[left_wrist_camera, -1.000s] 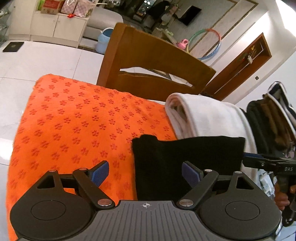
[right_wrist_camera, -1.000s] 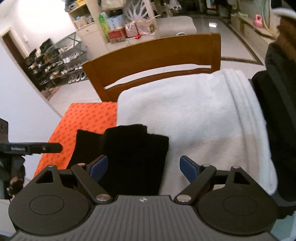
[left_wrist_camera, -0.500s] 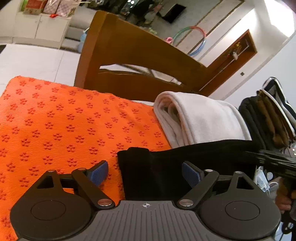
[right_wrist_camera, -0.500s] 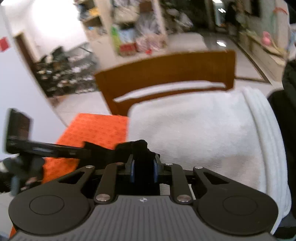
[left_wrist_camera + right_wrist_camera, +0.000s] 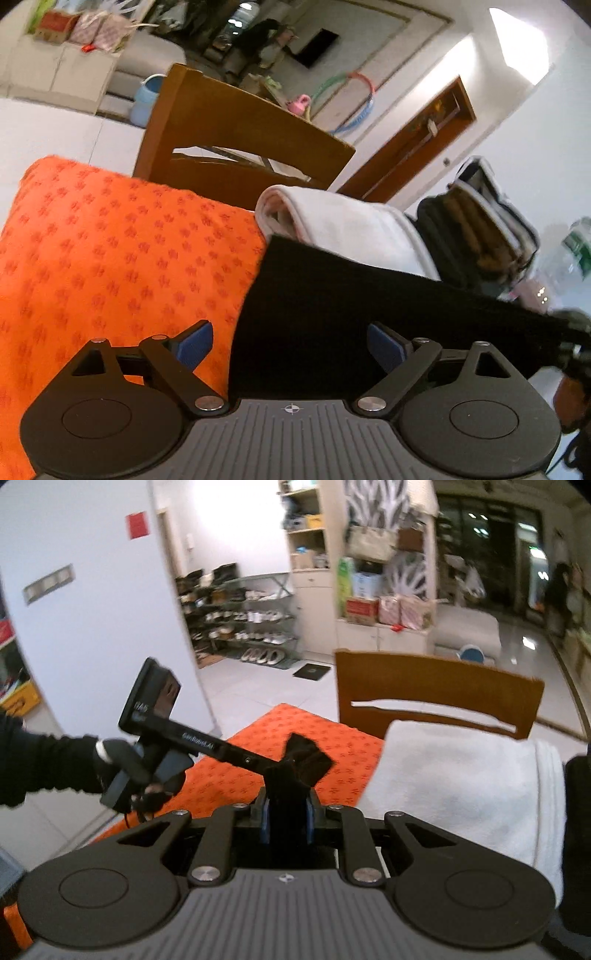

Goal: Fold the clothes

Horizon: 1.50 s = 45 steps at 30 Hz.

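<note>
Our right gripper (image 5: 287,821) pinches a black knit garment (image 5: 332,314), lifted above the orange flower-patterned mat (image 5: 110,251) beside a folded white towel (image 5: 461,782). Our left gripper (image 5: 291,345) has its jaws spread wide, the black cloth lying between them without touching the pads.

Black garment (image 5: 332,314) — matt knit cloth, light-absorbing, no sheen. Orange mat (image 5: 110,258) — textured cloth with a stamped floral pattern. White towel (image 5: 461,775): soft, fleecy pile. Chair back (image 5: 436,686): smooth varnished wood. Gripper bodies: matt black plastic, ribbed grey centre, bright metal pivot pins, blue pads (image 5: 194,345). Floor tiles (image 5: 243,690): glossy.
</note>
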Each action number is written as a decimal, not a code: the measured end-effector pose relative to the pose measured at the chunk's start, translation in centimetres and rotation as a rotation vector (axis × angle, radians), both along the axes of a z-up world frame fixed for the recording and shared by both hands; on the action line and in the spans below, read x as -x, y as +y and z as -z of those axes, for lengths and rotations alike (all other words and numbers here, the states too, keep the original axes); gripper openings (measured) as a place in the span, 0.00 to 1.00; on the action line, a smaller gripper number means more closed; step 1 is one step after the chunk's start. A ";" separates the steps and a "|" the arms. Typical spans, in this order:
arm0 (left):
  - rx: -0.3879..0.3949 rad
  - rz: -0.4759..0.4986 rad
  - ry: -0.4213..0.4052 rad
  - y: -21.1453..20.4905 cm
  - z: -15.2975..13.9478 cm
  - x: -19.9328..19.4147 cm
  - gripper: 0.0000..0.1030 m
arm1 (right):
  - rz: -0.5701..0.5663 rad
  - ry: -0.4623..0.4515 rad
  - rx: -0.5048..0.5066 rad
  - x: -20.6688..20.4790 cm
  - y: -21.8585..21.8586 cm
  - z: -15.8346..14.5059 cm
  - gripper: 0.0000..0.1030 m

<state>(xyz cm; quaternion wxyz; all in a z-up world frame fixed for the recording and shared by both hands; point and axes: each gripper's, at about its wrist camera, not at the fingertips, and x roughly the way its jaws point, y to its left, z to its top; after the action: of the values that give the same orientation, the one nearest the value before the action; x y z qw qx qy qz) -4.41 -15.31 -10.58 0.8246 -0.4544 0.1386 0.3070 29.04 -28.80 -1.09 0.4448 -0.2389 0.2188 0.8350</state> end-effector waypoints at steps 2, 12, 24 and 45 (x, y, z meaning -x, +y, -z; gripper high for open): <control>0.046 -0.030 -0.063 -1.8 -0.9 1.2 0.89 | -0.032 -0.030 -0.020 0.7 -1.7 -1.3 0.20; 0.165 -0.116 -0.280 -13.6 -10.3 6.8 0.90 | -0.184 -0.161 -0.114 4.0 -12.3 -6.7 0.20; 0.125 -0.218 -0.195 -25.9 -12.5 9.3 0.95 | -0.358 -0.332 -0.046 6.5 -24.5 2.8 0.21; 0.211 -0.107 0.044 -28.2 -4.9 1.8 0.95 | 0.054 0.194 0.166 -1.9 -23.2 2.0 0.67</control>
<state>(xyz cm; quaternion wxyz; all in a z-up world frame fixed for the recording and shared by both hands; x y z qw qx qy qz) -6.24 -43.52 -5.72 0.7513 -0.5386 0.1638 0.3443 30.99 -52.03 -3.08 0.4228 -0.1867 0.3355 0.8209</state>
